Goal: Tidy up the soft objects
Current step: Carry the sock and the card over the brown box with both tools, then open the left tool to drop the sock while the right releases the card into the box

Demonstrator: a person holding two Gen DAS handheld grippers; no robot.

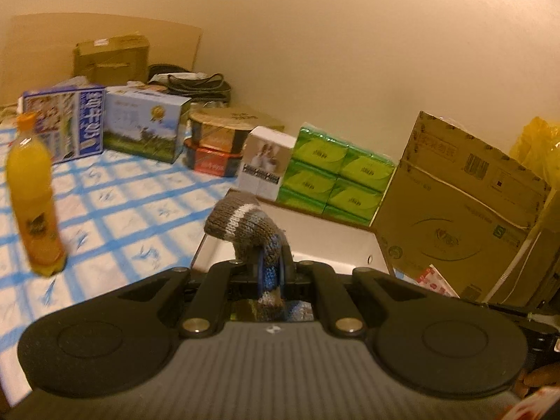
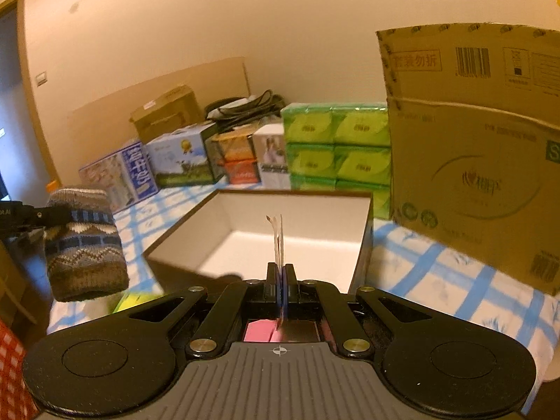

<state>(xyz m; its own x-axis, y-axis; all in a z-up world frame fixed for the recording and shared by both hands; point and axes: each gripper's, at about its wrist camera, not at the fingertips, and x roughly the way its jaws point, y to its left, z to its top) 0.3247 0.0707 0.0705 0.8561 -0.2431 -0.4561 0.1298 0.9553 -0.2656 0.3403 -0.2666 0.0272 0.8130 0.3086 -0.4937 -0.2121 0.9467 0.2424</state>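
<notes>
knitwear, a grey sock (image 1: 245, 224), hangs clamped in my left claw (image 1: 271, 273); my right claw (image 2: 281, 280) pinches a thin packet (image 2: 278, 241). i judge both are carried high to drop into the white box (image 2: 364, 231) at centre frame.

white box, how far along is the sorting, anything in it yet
Nothing looks done: the visible part of the white box is bare inside. In hand: the left gripper is shut on a knitted sock, and the right gripper pinches a thin flat packet in front of the box. Left: dropping both in. Other soft items may lie out of view.
</notes>
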